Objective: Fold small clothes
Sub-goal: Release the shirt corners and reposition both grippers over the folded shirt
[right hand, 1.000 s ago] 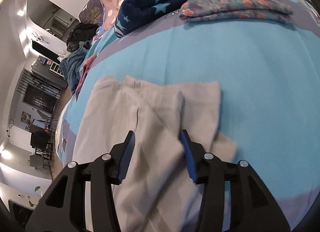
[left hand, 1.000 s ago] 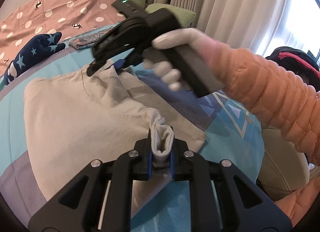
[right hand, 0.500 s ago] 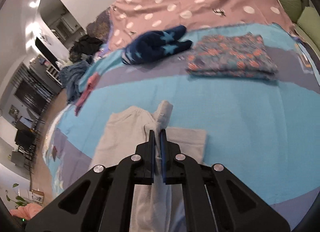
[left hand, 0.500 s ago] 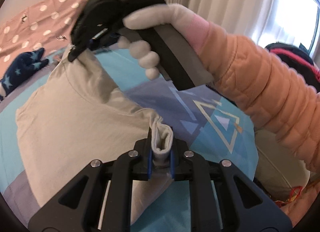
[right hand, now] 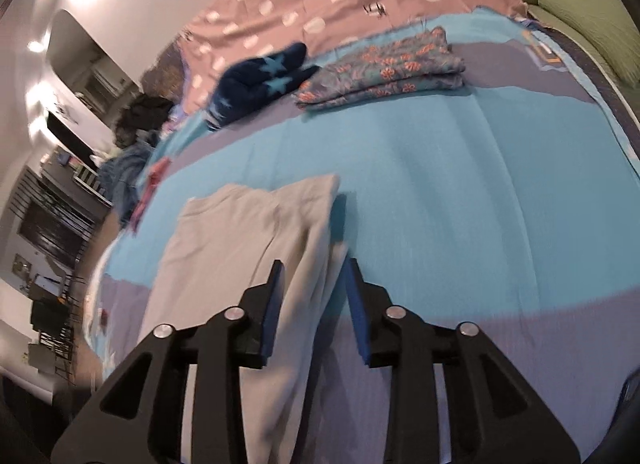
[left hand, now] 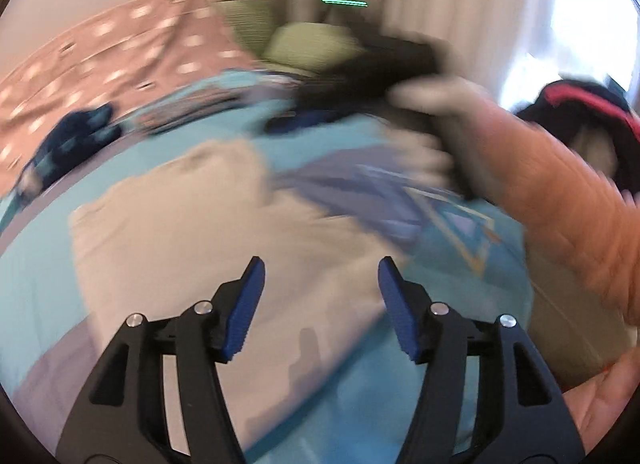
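Beige garment [right hand: 240, 248] lies flat on the blue-and-lilac bedspread [right hand: 460, 192], folded lengthwise, right in front of both yr grippers. Yr left gripper [left hand: 320, 296] hovers over its near edge, jaws opening, already wide, nothing between the pads. Yr right gripper [right hand: 314, 300] sits above the folded long edge, jaws opening, abt a third apart; cloth shows in the gap but pads aren't pressing it. Folded floral cloth [right hand: 384, 68] and navy star item [right hand: 260, 88] lie well beyond
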Demonstrator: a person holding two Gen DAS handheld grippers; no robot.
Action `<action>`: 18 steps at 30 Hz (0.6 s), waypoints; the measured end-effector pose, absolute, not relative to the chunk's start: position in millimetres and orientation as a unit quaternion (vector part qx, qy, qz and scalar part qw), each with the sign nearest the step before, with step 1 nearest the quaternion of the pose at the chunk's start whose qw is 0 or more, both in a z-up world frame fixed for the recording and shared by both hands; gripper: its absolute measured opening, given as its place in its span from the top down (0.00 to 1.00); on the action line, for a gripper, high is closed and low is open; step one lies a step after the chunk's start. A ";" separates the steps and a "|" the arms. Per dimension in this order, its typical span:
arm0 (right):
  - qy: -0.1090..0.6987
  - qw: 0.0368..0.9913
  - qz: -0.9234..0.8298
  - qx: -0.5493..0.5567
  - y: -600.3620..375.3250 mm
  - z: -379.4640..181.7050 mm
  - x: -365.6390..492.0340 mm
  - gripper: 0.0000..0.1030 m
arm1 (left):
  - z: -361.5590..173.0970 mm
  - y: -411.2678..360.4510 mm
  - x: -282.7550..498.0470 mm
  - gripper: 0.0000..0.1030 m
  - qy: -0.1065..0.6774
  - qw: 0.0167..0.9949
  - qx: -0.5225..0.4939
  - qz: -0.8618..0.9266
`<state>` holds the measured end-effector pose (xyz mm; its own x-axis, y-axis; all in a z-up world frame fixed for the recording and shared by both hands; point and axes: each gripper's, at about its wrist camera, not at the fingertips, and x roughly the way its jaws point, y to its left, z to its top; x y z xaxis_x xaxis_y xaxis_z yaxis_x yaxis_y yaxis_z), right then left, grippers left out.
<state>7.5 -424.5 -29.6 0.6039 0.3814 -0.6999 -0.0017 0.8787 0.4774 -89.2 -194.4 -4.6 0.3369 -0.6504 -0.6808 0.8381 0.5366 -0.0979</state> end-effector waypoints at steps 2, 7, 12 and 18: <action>0.420 0.870 0.124 0.227 -419.4 -27.0 -25.4 0.66 | -8.9 -159.5 -73.6 0.40 0.366 0.825 0.108 -0.418; 0.403 0.870 0.174 0.224 -386.5 -20.4 -83.8 0.66 | -22.6 -77.6 -55.1 0.40 0.413 0.848 0.047 -0.330; 0.411 0.872 0.193 0.181 -344.3 -27.0 -102.7 0.65 | -34.6 -44.1 -60.3 0.38 0.430 0.848 0.002 -0.310; 0.467 0.857 0.086 0.200 -367.4 -76.2 -108.3 0.68 | -61.6 -58.3 -70.1 0.32 0.435 0.849 0.063 -0.294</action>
<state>-108.3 -367.4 -76.2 0.5492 0.3338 -0.7661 0.0406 0.9050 0.4234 -70.1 -58.3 -61.6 0.4498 -0.4435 -0.7752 0.5534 0.8197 -0.1478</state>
